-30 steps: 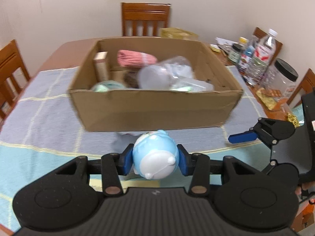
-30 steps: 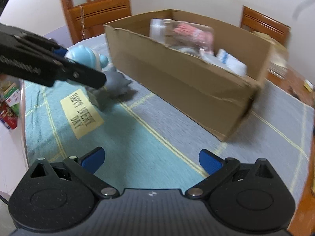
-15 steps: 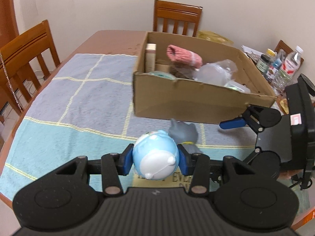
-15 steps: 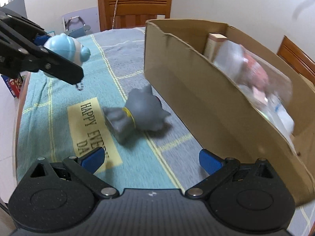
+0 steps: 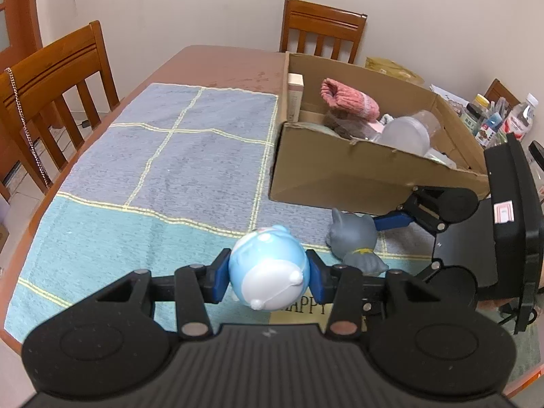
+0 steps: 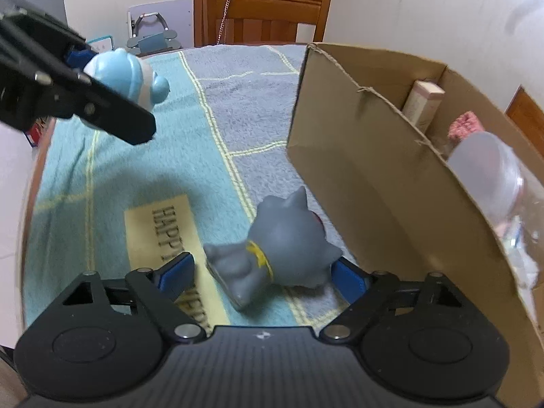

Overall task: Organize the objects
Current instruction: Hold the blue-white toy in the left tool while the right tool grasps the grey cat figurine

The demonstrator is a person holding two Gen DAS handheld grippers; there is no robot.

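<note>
The left gripper (image 5: 269, 277) pinches a round blue-and-white toy (image 5: 268, 272) between its blue pads, held clear above the cloth (image 5: 153, 156). In the right wrist view that same toy (image 6: 131, 76) shows at about 10 o'clock, w/ the left gripper's black finger across it.

The right gripper (image 6: 261, 273) is closing: its jaws straddle the grey cat toy (image 6: 282, 241), which lies on its side on the cloth at about 6 o'clock, head toward the box. The right pad is at the toy's head (touching or just short, can't tell); the left pad stands apart from its base, so nothing is gripped yet. The cat wears a yellow collar.

A yellow patch (image 6: 166, 238) on the cloth, at about 7 o'clock from the cat, reads "HAPPY" plus a second line cut off by the gripper body; in the left wrist view only "APPY" shows.

The cardboard box (image 5: 357, 176) sits at 1–2 o'clock in the left wrist view, just beyond the cat. Inside: a pink knit item (image 5: 350, 98), a clear plastic container (image 5: 408, 132), a tall beige carton (image 5: 295, 97) at the left corner. Bottles (image 5: 520, 119) stand past the box at 2 o'clock; labels too small to read.
</note>
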